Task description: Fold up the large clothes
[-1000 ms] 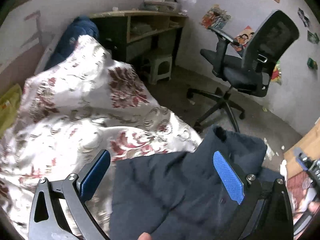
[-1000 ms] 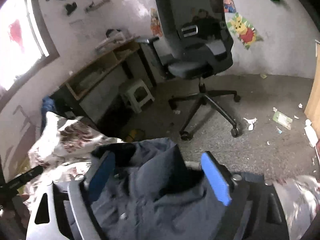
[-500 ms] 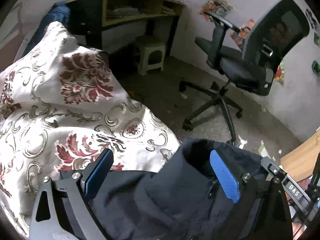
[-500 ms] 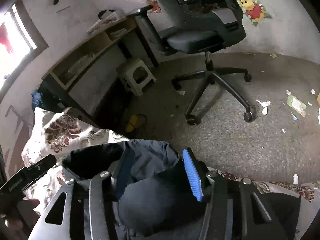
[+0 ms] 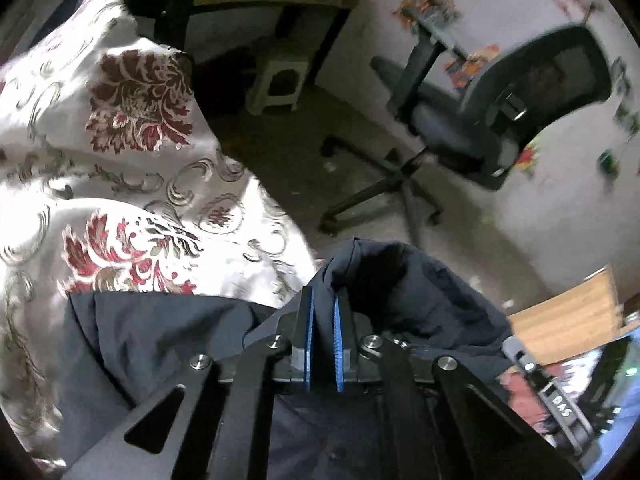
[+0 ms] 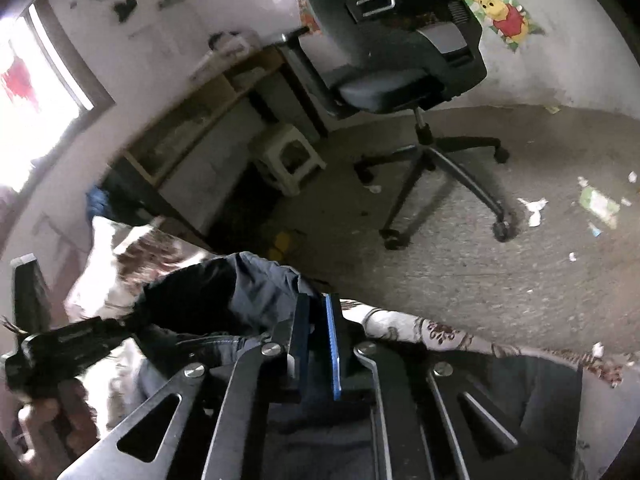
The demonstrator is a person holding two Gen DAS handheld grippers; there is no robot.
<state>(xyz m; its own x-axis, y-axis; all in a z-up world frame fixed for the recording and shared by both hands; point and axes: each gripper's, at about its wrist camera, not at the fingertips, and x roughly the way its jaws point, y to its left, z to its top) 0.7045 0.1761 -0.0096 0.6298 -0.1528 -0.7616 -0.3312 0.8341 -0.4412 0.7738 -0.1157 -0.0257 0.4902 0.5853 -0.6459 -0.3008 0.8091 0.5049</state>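
I am holding both tools clamped on the jacket, a dark padded garment lying on the bed under and just ahead of them. The left tool is pinching a fold of its raised edge, pads nearly together with cloth between. The right tool is doing the same on a ridge of that edge, its blue pads squeezed on fabric. In the right view, the other tool is sitting off to my left, beyond the bunched cloth.

I am judging the jacket soft, floppy and fairly bulky: it is likely to sag between the two grips and its smooth shell may slip. I am taking it by the thick seamed edge, where there is more to bite. The chair ahead is well clear.
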